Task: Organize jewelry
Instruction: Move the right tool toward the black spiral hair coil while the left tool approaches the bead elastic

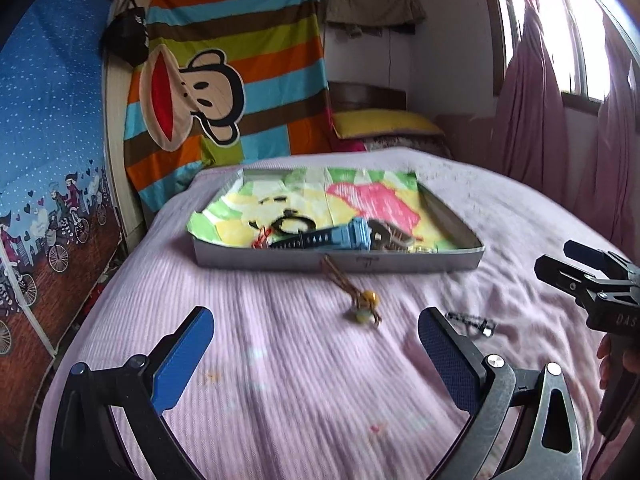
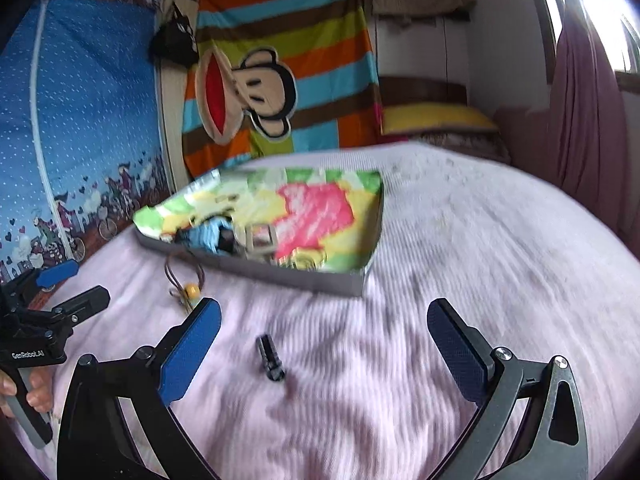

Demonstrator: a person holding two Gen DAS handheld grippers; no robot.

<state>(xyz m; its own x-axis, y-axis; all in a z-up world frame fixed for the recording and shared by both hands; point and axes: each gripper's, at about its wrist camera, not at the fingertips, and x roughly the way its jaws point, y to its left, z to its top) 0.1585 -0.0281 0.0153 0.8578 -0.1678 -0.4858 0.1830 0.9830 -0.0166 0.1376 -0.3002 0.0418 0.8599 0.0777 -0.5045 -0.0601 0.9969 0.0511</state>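
A shallow grey tray (image 1: 420, 262) lined with bright cartoon paper lies on the pink bed. It holds a blue watch (image 1: 346, 236), a black ring bracelet (image 1: 292, 224) and other small pieces. In front of it lies a brown cord necklace with a yellow bead (image 1: 366, 300). A small black bracelet (image 1: 472, 322) rests to its right. My left gripper (image 1: 316, 344) is open above the bedspread, just short of the necklace, holding nothing. In the right wrist view the right gripper (image 2: 324, 340) is open, with the black bracelet (image 2: 272, 358) between its fingers on the bed. The necklace (image 2: 192, 292) lies at its left finger.
The pink bedspread (image 1: 280, 380) spreads around the tray (image 2: 280, 274). A striped monkey blanket (image 1: 224, 80) hangs behind, with a blue printed cloth (image 1: 52, 120) on the left. A yellow pillow (image 1: 384, 122) lies at the far end, and pink curtains (image 1: 532, 100) hang on the right. A hand (image 2: 36, 396) holds the left gripper (image 2: 70, 286).
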